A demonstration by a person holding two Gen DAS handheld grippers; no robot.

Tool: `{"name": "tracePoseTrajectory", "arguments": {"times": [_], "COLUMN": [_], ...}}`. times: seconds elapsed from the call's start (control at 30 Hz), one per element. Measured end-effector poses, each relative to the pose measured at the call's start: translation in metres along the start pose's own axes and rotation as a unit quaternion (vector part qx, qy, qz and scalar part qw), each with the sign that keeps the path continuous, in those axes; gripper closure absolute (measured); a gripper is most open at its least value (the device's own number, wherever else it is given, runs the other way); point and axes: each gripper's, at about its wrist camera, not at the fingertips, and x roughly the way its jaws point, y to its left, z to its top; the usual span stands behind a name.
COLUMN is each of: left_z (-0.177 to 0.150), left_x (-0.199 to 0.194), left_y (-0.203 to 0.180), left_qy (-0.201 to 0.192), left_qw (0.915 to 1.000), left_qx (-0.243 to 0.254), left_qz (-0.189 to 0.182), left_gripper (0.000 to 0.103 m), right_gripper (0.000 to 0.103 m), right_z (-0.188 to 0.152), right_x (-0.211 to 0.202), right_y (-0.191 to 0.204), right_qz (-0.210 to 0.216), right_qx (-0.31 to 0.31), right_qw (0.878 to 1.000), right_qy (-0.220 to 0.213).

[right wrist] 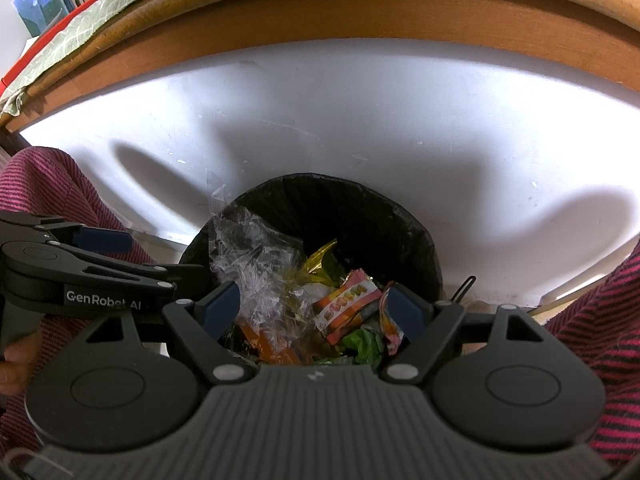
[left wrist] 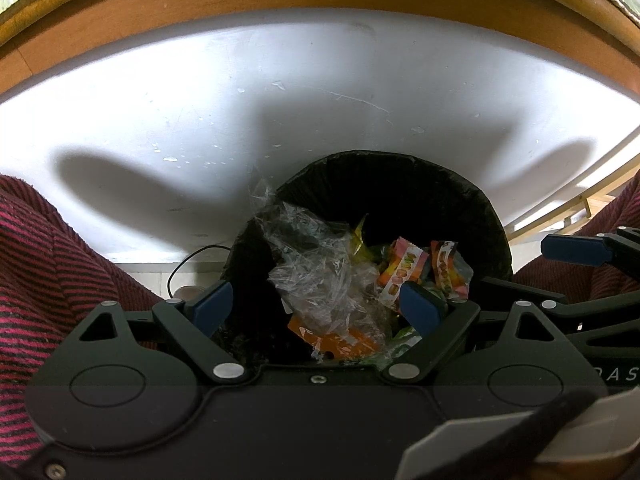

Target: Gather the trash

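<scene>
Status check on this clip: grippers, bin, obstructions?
Left gripper open, empty. Right gripper open, empty. Both above black-lined bin; wrappers and clear plastic inside. Nothing blocking.

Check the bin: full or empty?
Partly full. The bin holds clear plastic and candy wrappers, piled below its rim.

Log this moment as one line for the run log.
left gripper: open, empty | right gripper: open, empty | both over bin | bin holds clear plastic, wrappers
</scene>
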Motion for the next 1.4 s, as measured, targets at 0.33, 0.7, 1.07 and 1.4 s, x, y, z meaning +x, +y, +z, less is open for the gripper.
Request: {"name": "tracePoseTrajectory", "arguments": {"times": [0.33,0.7,1.07,1.4], "left_z": [0.0005,0.0002,0.0007,0.0004], "left_x": [0.0007,0.0005,0.0006,-0.0002], "left_y": [0.0011,0.0011,0.0007,0.0], "left_qy": [0.003,0.0,0.001,-0.001], "left_qw": [1.0,1.0,1.0,1.0], "left_qx": [0.0,0.005,0.004,0.006], "left_qz": [0.0,-0.001,-0.002,-0.002], "left_gripper": [0.013,0.013,0.013,0.013], "right_gripper": [0.015,0.015,0.015,0.014], "right_z": [0.0002,-0.0006,0.0008,0.0014], "right_x": [0.0006,0.0005,0.0003,-0.0003], "right_y": [-0.0009,-0.0019,-0.0023,-0.0023], "right_qz": [0.001,0.002,0.002,0.003], "right_qx": [0.001,0.004,0.004,0.004], "right_qw": [1.0,1.0,1.0,1.0], "right_qy": [0.002,0.006,0.007,0.007]}}
